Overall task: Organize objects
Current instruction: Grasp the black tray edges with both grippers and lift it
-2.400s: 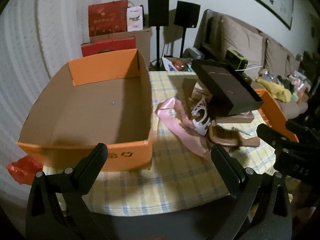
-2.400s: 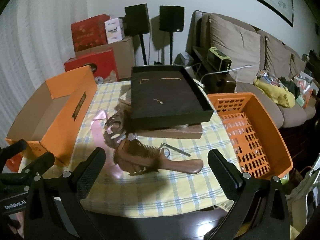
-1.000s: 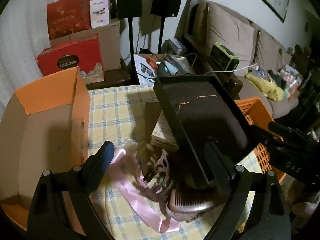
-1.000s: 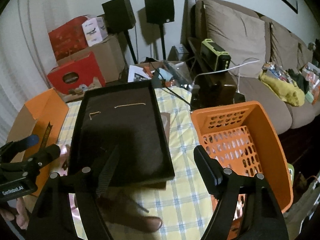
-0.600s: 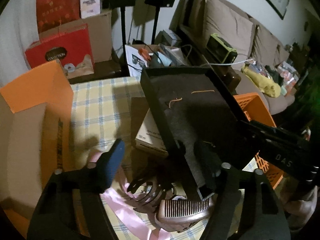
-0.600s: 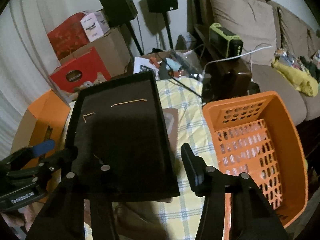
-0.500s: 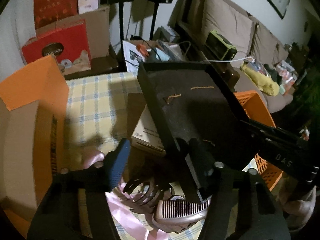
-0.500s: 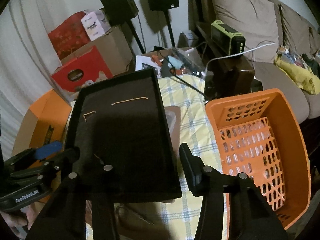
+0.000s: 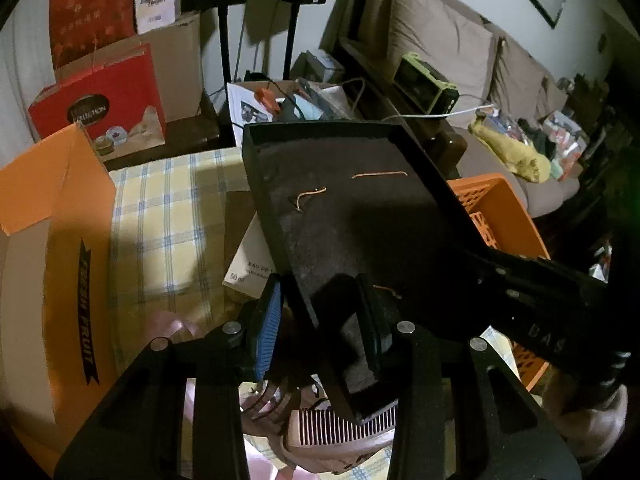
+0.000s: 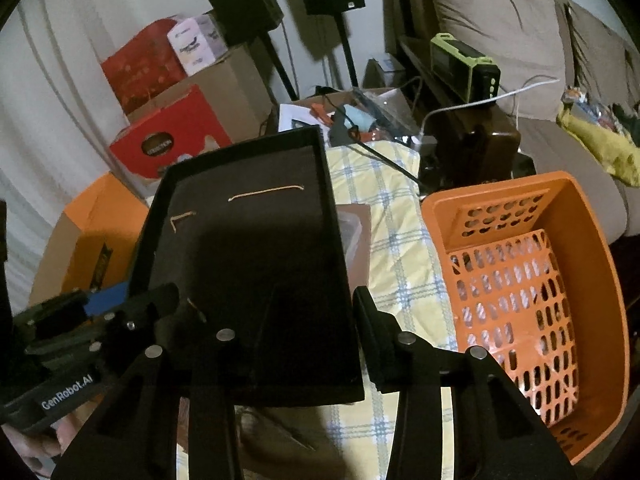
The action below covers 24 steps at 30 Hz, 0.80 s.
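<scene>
A black felt-lined tray (image 9: 352, 208) (image 10: 248, 248) lies tilted on boxes on the checked tablecloth. My left gripper (image 9: 320, 320) straddles the tray's near-left wall: the blue pad (image 9: 268, 320) is outside it and the other finger is inside. Its jaws are closing, and the pads look to be against the wall. My right gripper (image 10: 320, 304) straddles the near-right wall, one finger in the tray and one outside; its jaws are closing too. A wooden comb (image 9: 340, 428), a hair claw (image 9: 272, 400) and a pink ribbon (image 9: 168, 324) lie under the tray's near end.
An orange cardboard box (image 9: 48, 240) stands open at the left. An orange plastic basket (image 10: 520, 280) sits at the right. A white perfume box (image 9: 248, 268) lies under the tray. Speakers, red boxes and a sofa stand beyond the table.
Both grippers came forward and down onto the tray's near end. Their wide-open jaws narrowed around its left and right walls. The tray has stayed in place.
</scene>
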Motion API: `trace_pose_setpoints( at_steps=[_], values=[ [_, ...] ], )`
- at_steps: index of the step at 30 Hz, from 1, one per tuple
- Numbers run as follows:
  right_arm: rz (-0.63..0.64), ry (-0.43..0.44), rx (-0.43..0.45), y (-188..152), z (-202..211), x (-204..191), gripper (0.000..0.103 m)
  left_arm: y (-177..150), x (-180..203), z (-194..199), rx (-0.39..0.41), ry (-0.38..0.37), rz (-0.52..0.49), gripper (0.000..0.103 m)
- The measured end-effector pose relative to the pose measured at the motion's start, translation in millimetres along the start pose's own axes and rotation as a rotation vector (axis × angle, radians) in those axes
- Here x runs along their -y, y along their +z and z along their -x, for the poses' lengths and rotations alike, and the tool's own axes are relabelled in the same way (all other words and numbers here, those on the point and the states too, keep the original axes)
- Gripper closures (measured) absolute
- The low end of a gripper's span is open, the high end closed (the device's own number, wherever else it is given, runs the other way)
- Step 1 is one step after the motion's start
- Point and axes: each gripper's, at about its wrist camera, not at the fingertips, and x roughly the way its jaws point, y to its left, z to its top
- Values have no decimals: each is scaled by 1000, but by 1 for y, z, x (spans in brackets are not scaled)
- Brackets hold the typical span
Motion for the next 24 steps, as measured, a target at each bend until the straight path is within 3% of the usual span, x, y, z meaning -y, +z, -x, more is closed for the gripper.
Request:
trace_pose_setpoints(
  at_steps=[10, 24],
  values=[
    [40, -2, 57, 4, 36, -20, 62, 6, 0, 39, 85, -13, -8, 69],
    [150, 38, 140, 3, 87, -99, 62, -9, -44, 128, 190, 11, 12, 69]
  ],
)
